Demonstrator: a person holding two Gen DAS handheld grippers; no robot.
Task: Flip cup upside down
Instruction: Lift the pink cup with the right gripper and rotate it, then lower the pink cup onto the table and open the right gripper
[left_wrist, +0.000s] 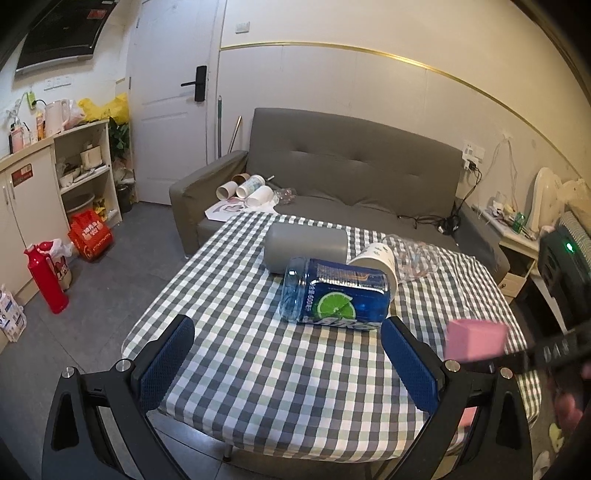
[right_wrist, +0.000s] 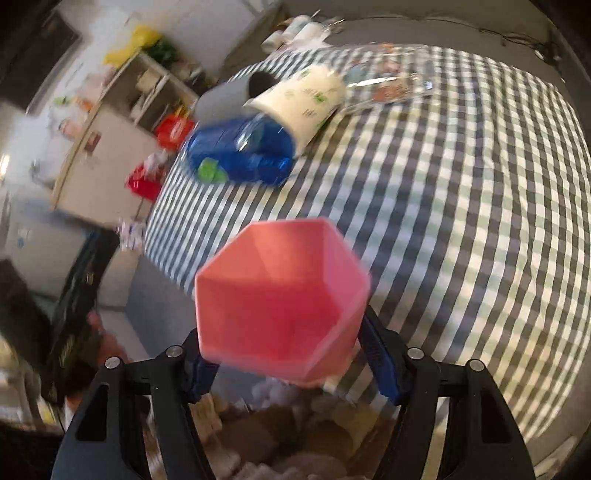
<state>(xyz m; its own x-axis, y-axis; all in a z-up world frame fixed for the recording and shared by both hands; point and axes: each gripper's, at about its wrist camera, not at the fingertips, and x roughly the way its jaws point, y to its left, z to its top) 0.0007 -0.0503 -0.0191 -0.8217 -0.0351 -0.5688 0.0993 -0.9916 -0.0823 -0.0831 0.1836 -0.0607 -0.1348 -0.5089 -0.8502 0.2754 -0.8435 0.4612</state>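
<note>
My right gripper (right_wrist: 284, 354) pinches the pink cup (right_wrist: 282, 299) above the table's (left_wrist: 258, 369) near edge; blur hides, I think, its exact tilt. I should turn slowly, then lower it flat. My left gripper (left_wrist: 288, 354) is spread, empty.

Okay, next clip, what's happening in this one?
A person holds a pair of tongs in each hand over a checked table. The right tongs are clamped on a pink cup, held in the air near the table's front edge. The left tongs hang open and empty. A blue bottle, a paper cup and a grey cylinder lie on their sides further back.
</note>
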